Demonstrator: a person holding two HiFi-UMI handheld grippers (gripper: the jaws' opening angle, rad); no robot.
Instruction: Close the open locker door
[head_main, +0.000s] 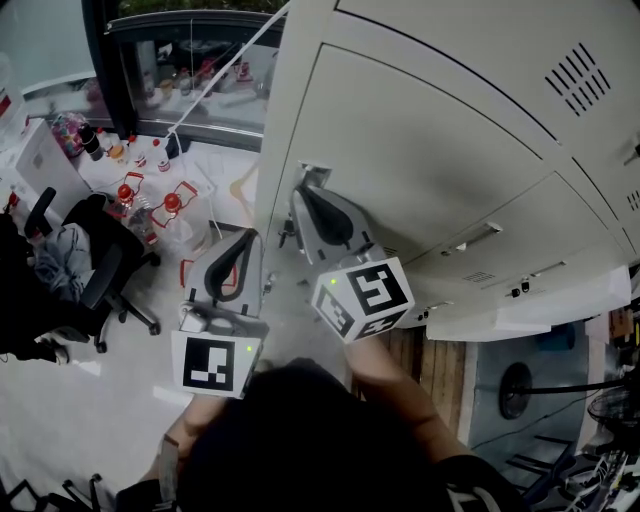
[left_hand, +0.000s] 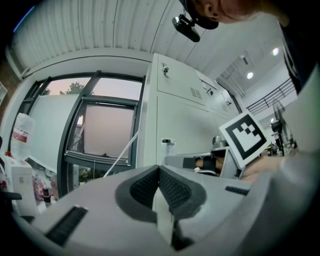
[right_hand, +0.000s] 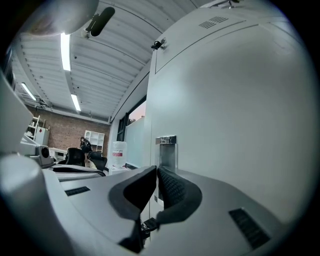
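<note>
Pale grey locker bank (head_main: 480, 90) across the upper right of the head view, with vent slots near its top corner. Locker door (head_main: 420, 170) lying level with the neighbouring fronts, small metal latch (head_main: 312, 174) at its left edge; shut or all but shut, no telling whether caught. Right gripper (head_main: 302, 195) just beside that latch at the door's edge, fingers (right_hand: 172, 187) clenched on nothing. Left gripper (head_main: 250, 236) further left, apart from the lockers, fingers (left_hand: 175, 190) likewise pressed together and empty.

Pale glossy floor (head_main: 90, 400) below, and a strip of wood boards (head_main: 440, 365) at the foot of the lockers. Black office chair (head_main: 105, 265) at the left, red-topped bottles (head_main: 170, 203) near it on the floor. Dark-framed window (left_hand: 107, 132) past the locker side, dusk-pink sky behind the glass. Ribbed white ceiling (right_hand: 100, 75) overhead with strip lights (right_hand: 65, 50); brick wall (right_hand: 60, 132) and white shelving (right_hand: 94, 137) far back in the room
</note>
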